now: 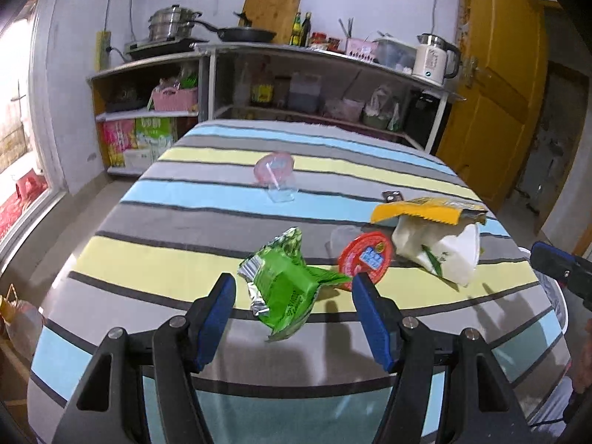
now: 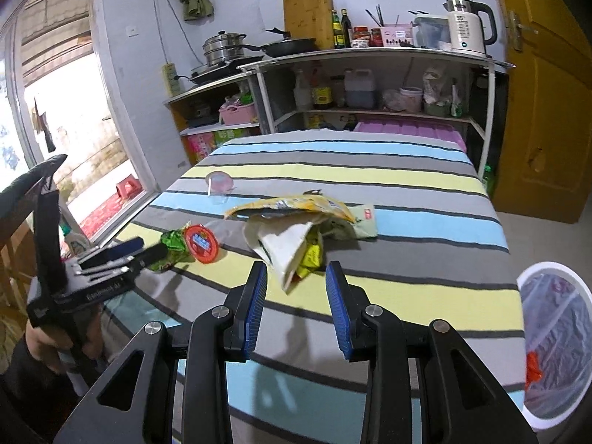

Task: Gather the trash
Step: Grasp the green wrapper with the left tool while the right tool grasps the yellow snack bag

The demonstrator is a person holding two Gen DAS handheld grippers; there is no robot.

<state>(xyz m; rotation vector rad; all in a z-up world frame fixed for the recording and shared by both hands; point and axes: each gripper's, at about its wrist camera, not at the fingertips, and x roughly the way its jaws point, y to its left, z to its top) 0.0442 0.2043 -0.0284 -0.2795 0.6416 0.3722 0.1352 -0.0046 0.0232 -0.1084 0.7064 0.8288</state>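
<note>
Both tongs stand spread and empty: left gripper (image 1: 294, 310) frames the green foil wrapper (image 1: 286, 288), right gripper (image 2: 296, 303) faces the crumpled white paper (image 2: 286, 248). Risk: the foil is light and may skid off a closing pad. Wrapper lies between the left pads on the striped tablecloth (image 1: 148, 266); lined bin (image 2: 551, 347) sits right.

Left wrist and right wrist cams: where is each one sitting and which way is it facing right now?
Left wrist: rides the left gripper at the near table edge, facing the shelves; open jaws frame the green wrapper; the right gripper's tip shows far right.
Right wrist: rides the right gripper, facing the same way; open jaws frame the white paper bag; the left gripper and hand show at left, the lined bin at right.
Shared: striped table, red lid, yellow packet, kettle.
</note>
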